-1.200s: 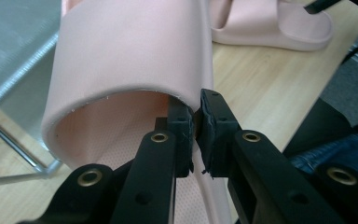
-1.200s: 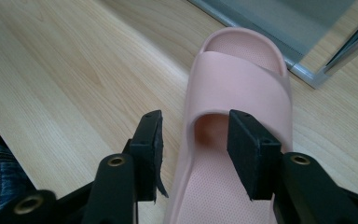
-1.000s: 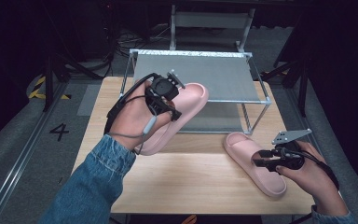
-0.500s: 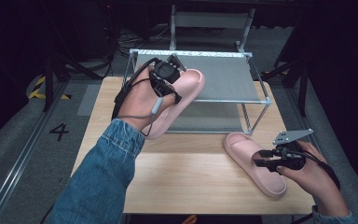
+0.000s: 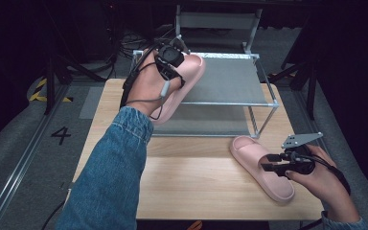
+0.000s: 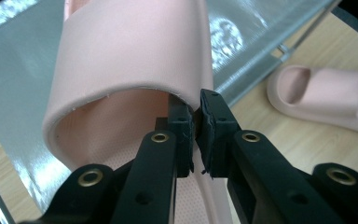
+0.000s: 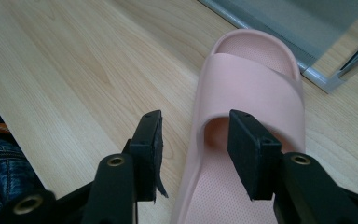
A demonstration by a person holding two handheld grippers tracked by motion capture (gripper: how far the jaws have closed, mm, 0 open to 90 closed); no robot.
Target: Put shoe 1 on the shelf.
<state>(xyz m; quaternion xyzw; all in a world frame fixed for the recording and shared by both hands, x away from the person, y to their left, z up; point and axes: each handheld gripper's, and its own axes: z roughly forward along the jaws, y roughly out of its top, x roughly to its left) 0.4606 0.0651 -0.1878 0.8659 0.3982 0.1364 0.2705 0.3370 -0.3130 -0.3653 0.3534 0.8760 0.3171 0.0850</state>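
Note:
My left gripper (image 5: 171, 61) is shut on the strap edge of a pink slipper (image 5: 188, 75) and holds it tilted, with its toe over the left end of the metal rack's top shelf (image 5: 230, 81). In the left gripper view the jaws pinch the slipper (image 6: 130, 56) at the strap rim, with the grey shelf (image 6: 18, 88) behind it. A second pink slipper (image 5: 263, 170) lies flat on the wooden table at the right. My right gripper (image 5: 270, 163) is open over it. One jaw is outside the slipper (image 7: 256, 79) and the other is inside, under the strap.
The two-tier rack stands at the back of the wooden table (image 5: 196, 182), and its lower shelf (image 5: 206, 122) is bare. A denim sleeve (image 5: 110, 167) crosses the table's left half. The second slipper (image 6: 326, 98) lies near the rack's front right leg (image 5: 258, 127).
My left gripper has carried its slipper up and away from the person, from the rack's front left to over the top shelf. The right gripper and its slipper have stayed put.

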